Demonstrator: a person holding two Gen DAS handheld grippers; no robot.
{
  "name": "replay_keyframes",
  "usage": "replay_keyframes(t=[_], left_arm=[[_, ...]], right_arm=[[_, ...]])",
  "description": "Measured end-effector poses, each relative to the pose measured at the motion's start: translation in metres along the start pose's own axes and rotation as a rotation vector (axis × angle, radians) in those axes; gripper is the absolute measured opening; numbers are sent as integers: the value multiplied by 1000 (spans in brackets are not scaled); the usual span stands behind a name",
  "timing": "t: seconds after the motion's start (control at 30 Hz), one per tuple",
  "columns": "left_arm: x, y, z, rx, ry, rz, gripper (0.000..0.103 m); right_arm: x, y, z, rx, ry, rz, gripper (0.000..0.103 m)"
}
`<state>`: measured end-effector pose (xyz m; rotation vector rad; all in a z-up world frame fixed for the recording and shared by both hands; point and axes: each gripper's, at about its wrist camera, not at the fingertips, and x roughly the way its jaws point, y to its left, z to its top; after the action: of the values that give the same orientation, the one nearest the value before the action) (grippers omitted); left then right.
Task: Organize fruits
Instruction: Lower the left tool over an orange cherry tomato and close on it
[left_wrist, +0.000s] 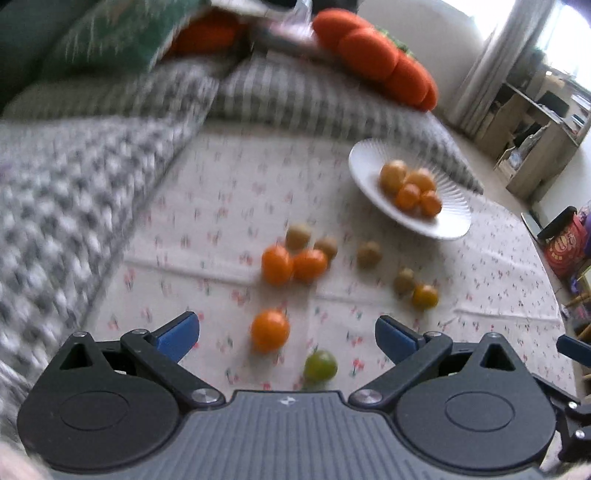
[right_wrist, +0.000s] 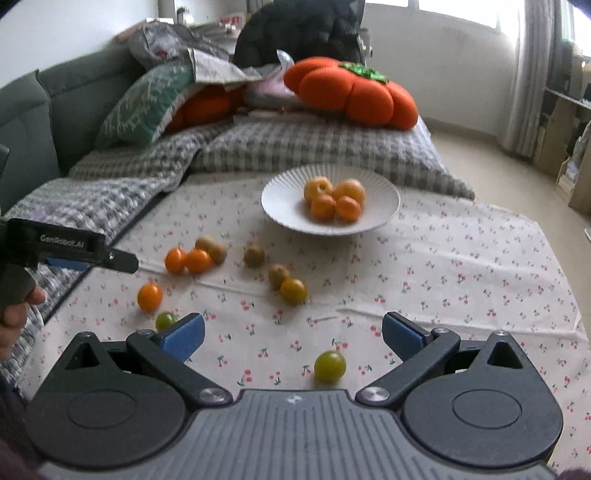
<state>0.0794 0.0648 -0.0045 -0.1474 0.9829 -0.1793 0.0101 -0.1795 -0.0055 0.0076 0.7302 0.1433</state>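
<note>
A white ribbed plate holds several orange fruits on a cherry-print cloth. Loose on the cloth lie orange fruits, brown kiwis, a single orange and green fruits. My left gripper is open above the cloth, with the single orange between its blue fingers. It also shows in the right wrist view. My right gripper is open and empty above a green fruit.
A grey checked blanket borders the cloth on the left and back. An orange pumpkin cushion and a green pillow lie behind. A red bag and shelves stand right of the table.
</note>
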Motion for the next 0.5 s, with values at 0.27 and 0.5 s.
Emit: replay_keyframes(t=[0.27, 0.5], left_arm=[[14, 13, -4, -43, 32, 47, 94], [26, 14, -1, -42, 57, 46, 76]], right_arm=[[19, -4, 1, -1, 46, 2, 100], [40, -5, 8, -21, 96, 15, 94]])
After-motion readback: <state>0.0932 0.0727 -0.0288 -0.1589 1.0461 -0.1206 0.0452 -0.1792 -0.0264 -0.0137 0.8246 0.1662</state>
